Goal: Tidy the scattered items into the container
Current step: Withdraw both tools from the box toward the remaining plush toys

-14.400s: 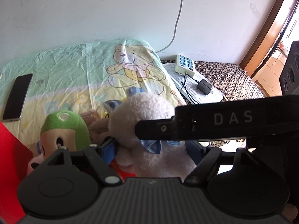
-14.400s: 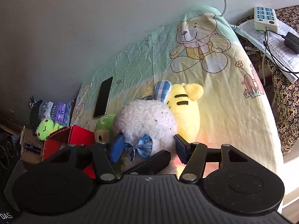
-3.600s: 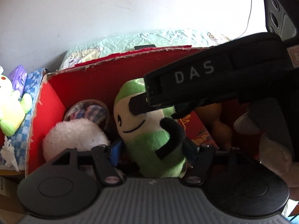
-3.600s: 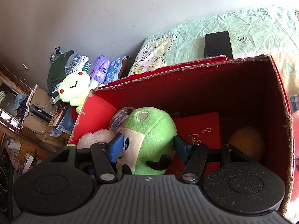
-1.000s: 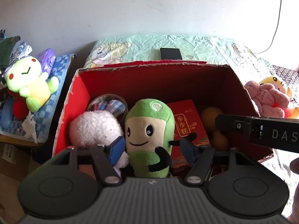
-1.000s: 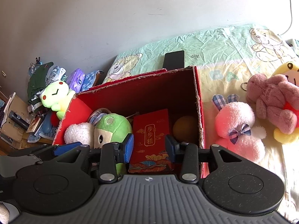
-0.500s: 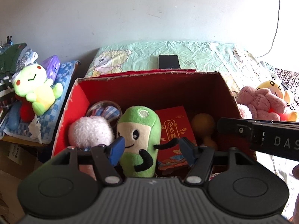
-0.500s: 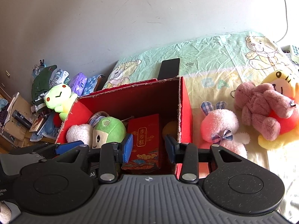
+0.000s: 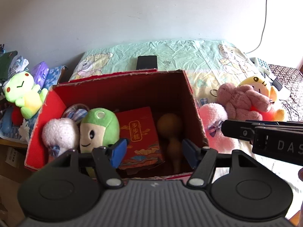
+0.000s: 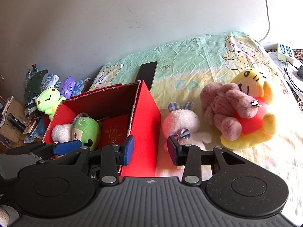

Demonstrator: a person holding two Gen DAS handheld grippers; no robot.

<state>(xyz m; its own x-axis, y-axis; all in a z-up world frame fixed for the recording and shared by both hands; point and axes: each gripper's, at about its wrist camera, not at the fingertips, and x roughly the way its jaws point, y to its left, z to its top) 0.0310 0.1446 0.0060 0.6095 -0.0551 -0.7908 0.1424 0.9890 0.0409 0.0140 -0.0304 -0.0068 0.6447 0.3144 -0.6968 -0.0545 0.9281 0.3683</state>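
The red cardboard box sits on the bed and holds a green plush, a white fluffy plush, a red packet and a brown gourd. My left gripper hangs open over the box's near side, empty. Right of the box lie a pink bunny plush, a mauve bear and a yellow plush. My right gripper is open and empty above the box's right wall, with the bunny just beyond its right finger.
A black phone lies on the bear-print sheet behind the box. A lime frog plush and clutter fill the low shelf at left. A power strip with cables sits at far right. The wall runs behind the bed.
Both grippers have moved right, empty. The box has slid left in both views, and the bunny, bear and yellow plush have come nearer the right gripper.
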